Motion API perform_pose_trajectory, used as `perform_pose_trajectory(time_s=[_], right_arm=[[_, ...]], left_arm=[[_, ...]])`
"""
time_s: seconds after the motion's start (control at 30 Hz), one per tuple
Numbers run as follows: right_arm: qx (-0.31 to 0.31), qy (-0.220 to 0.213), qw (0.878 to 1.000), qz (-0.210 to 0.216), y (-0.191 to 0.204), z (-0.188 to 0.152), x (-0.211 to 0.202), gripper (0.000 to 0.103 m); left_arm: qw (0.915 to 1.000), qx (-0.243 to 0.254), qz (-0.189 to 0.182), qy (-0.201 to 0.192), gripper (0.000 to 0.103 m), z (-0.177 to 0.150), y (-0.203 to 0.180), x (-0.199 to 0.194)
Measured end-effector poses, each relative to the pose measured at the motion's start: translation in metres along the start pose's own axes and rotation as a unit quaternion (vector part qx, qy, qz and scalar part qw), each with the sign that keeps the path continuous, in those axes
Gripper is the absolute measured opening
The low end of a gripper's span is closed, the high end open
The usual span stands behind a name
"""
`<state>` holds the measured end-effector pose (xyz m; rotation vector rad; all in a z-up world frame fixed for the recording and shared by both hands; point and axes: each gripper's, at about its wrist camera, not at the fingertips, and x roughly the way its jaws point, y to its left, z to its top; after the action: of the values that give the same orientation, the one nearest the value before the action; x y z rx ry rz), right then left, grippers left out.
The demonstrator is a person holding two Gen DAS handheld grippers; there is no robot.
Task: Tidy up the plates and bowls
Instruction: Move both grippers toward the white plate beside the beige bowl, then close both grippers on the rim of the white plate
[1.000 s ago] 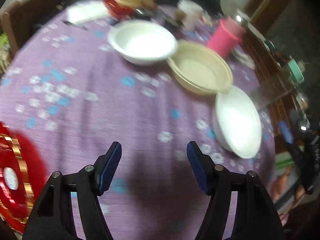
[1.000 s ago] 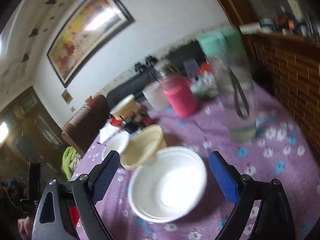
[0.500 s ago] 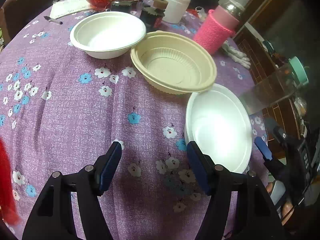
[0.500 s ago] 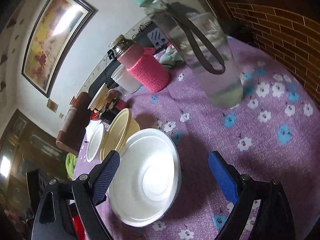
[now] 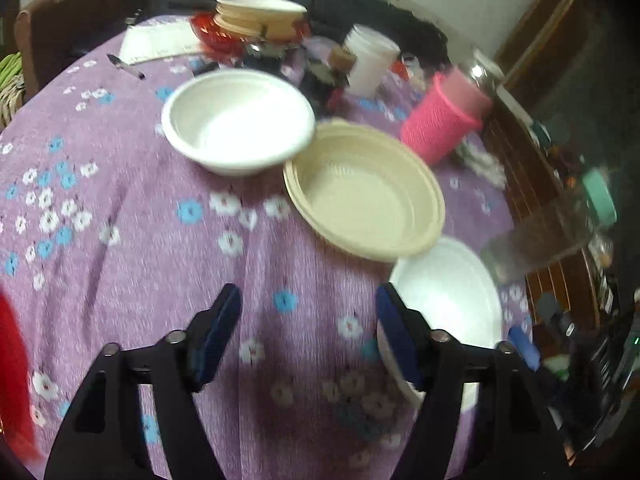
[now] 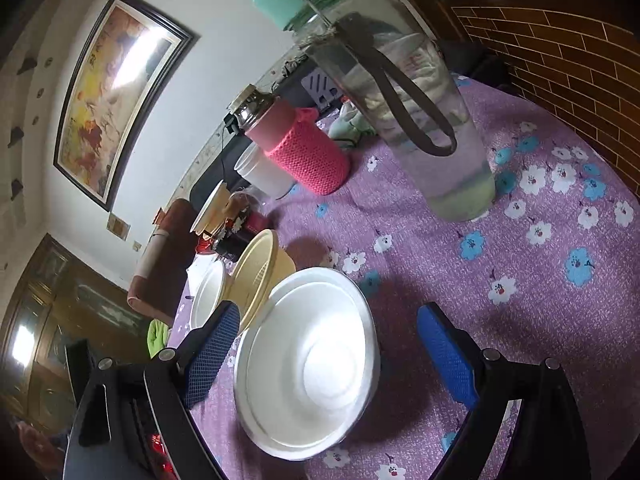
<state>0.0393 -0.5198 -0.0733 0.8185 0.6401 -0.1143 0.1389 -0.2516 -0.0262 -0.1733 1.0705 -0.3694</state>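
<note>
Three dishes sit in a row on the purple flowered tablecloth (image 5: pixel 132 216): a white bowl (image 5: pixel 238 120) at the back, a cream bowl (image 5: pixel 364 190) in the middle and a white plate (image 5: pixel 452 296) nearest. My left gripper (image 5: pixel 308 330) is open and empty above the cloth, its right finger overlapping the plate's left rim. My right gripper (image 6: pixel 328 350) is open, its fingers on either side of the same white plate (image 6: pixel 308 364), apart from it. The cream bowl (image 6: pixel 256 272) and white bowl (image 6: pixel 208 294) lie behind.
A pink knit-covered jar (image 5: pixel 444 120), a white tub (image 5: pixel 370 60), stacked plates on a red dish (image 5: pixel 256 16) and a clear bottle with a teal lid (image 6: pixel 400 92) stand around the dishes. A brick wall (image 6: pixel 560 52) borders the table's right. Something red (image 5: pixel 12 364) lies at the left edge.
The left gripper has drawn back and lifted slightly, so the dishes sit farther up its view. The right gripper has closed in on the white plate. Both stay open.
</note>
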Motion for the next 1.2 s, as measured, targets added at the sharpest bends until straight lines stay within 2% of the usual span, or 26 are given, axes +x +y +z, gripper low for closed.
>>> perform_pose_trajectory(time_s=[0.17,0.27,0.37,0.47,0.53,0.63,0.73,0.77,0.8,0.83,0.87,0.9,1.0,1.2], right_arm=[[0.011,0.034,0.999,-0.011,-0.004,-0.001,0.014,0.093],[0.009,0.038,0.999,-0.008,-0.002,-0.002,0.015,0.092],[0.013,0.043,0.999,-0.016,-0.003,-0.002,0.017,0.09],[0.026,0.058,0.998,-0.023,-0.009,-0.002,0.025,0.083],[0.033,0.074,0.996,-0.025,-0.011,-0.003,0.031,0.07],[0.04,0.083,0.995,-0.031,-0.012,-0.006,0.035,0.061],[0.042,0.084,0.995,-0.045,-0.013,-0.008,0.039,0.05],[0.043,0.085,0.994,-0.052,-0.014,-0.009,0.04,0.047],[0.043,0.087,0.994,-0.059,-0.015,-0.01,0.042,0.039],[0.043,0.09,0.993,-0.065,-0.016,-0.01,0.045,0.03],[0.043,0.095,0.992,-0.067,-0.016,-0.011,0.047,0.027],[0.043,0.096,0.992,-0.067,-0.016,-0.012,0.049,0.023],[0.036,0.092,0.993,-0.068,-0.012,-0.014,0.05,0.022],[0.024,0.095,0.993,-0.071,-0.008,-0.018,0.054,0.015]], left_arm=[[0.999,0.022,-0.004,0.039,0.077,-0.006,-0.009,0.023],[0.9988,0.021,-0.024,0.036,0.077,-0.007,-0.014,0.025],[0.9985,0.036,-0.029,0.029,0.077,-0.008,-0.022,0.029],[0.9969,0.061,-0.033,0.037,0.077,-0.012,-0.03,0.038],[0.995,0.079,-0.034,0.051,0.077,-0.016,-0.034,0.044],[0.9912,0.122,-0.028,0.043,0.077,-0.023,-0.042,0.047],[0.9897,0.135,-0.03,0.037,0.076,-0.024,-0.043,0.049],[0.9893,0.137,-0.034,0.036,0.069,-0.024,-0.042,0.048],[0.9895,0.137,-0.032,0.033,0.06,-0.022,-0.04,0.049],[0.9899,0.135,-0.03,0.033,0.058,-0.021,-0.038,0.05],[0.9899,0.132,-0.036,0.036,0.055,-0.021,-0.036,0.051],[0.9898,0.13,-0.044,0.038,0.049,-0.021,-0.035,0.052],[0.9876,0.13,-0.072,0.051,0.029,-0.023,-0.035,0.052],[0.9836,0.145,-0.092,0.055,0.01,-0.027,-0.044,0.049]])
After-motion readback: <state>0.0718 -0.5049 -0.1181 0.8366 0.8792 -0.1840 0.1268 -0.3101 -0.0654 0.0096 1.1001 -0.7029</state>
